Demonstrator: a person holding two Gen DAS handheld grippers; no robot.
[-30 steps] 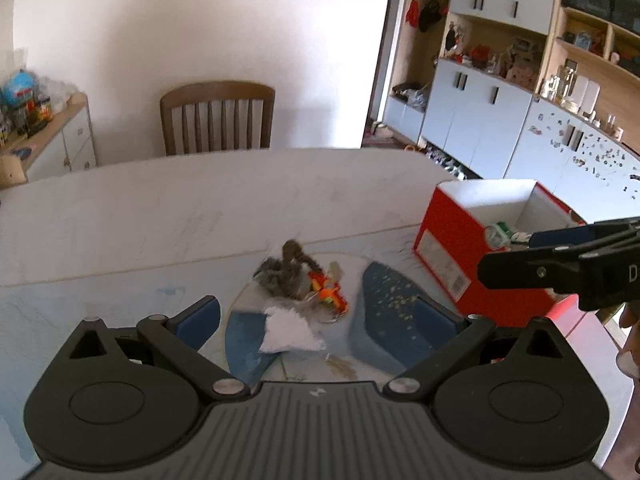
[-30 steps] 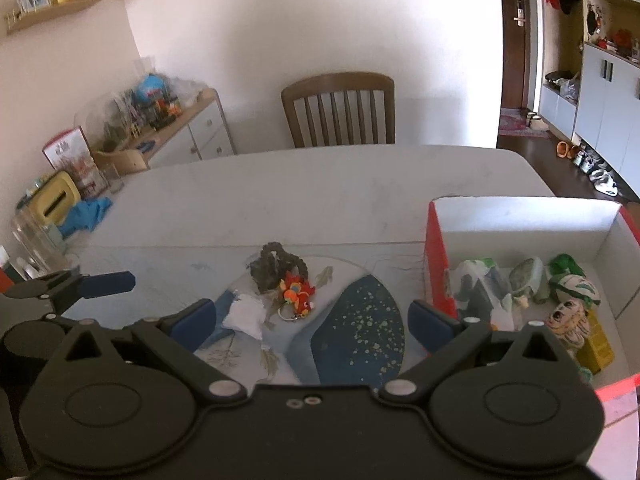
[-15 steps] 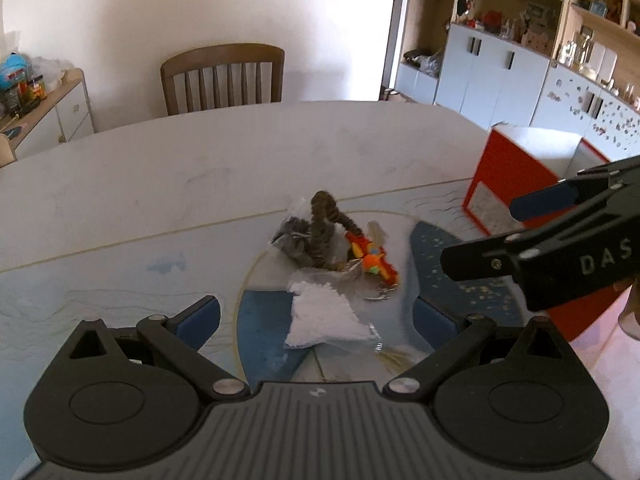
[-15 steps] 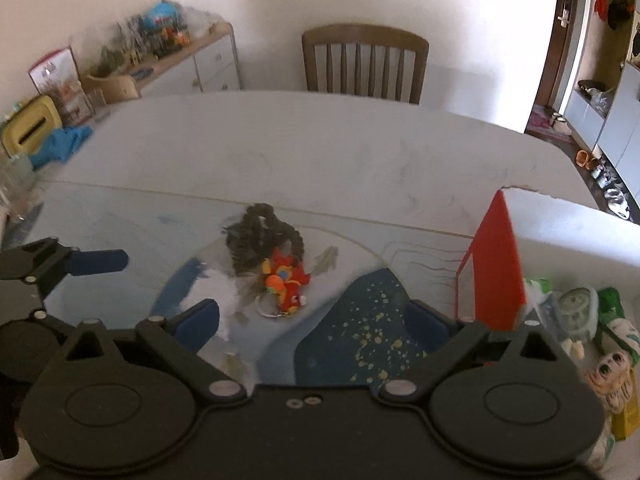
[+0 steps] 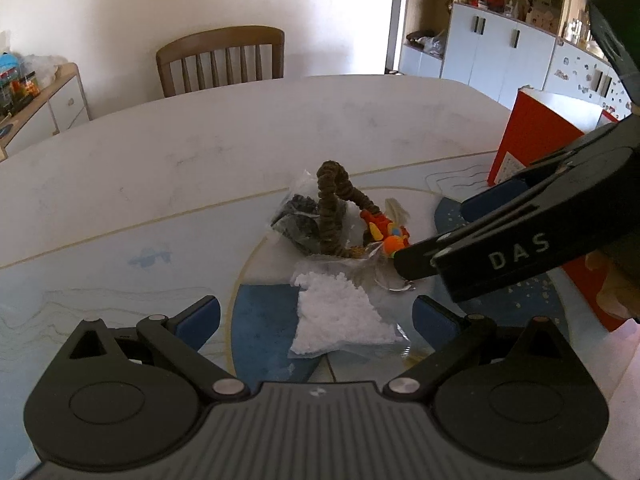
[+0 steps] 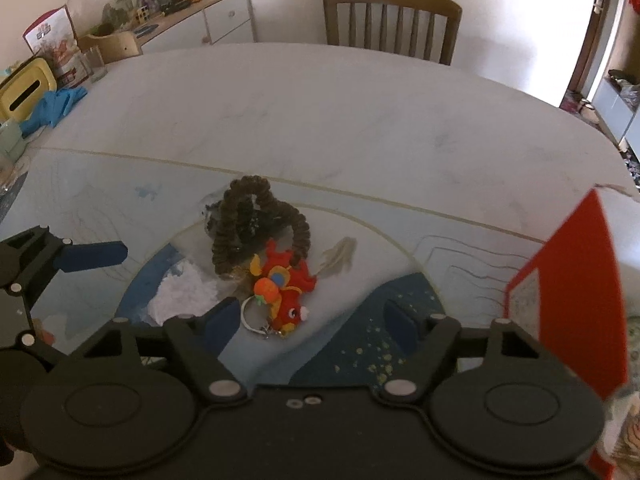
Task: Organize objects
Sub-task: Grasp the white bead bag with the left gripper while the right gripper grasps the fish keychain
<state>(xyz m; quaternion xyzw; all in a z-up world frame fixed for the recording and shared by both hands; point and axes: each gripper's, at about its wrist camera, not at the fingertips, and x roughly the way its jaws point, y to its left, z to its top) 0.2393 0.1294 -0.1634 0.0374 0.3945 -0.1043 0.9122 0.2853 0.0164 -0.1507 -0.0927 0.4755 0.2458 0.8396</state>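
A small heap lies on the patterned table: a clear bag of white granules (image 5: 340, 320) (image 6: 184, 292), a brown fuzzy loop (image 5: 332, 216) (image 6: 256, 224) over a bag of dark bits (image 5: 296, 220), and a red-orange plush keychain (image 5: 384, 234) (image 6: 286, 292) with a metal ring. My left gripper (image 5: 316, 316) is open, its fingers on either side of the white bag. My right gripper (image 6: 306, 318) is open, low over the plush keychain; it crosses the left wrist view (image 5: 500, 248). The left gripper shows at the left edge of the right wrist view (image 6: 80, 256).
A red cardboard box (image 5: 532, 148) (image 6: 568, 300) holding several small items stands at the table's right. A wooden chair (image 5: 220, 60) (image 6: 390, 24) stands at the far side. A sideboard with clutter (image 6: 168, 20) is at the left, white cabinets (image 5: 500, 52) at the right.
Both grippers have moved forward and down toward the heap. The right gripper has swung left from the box to over the plush keychain. Both stay open.
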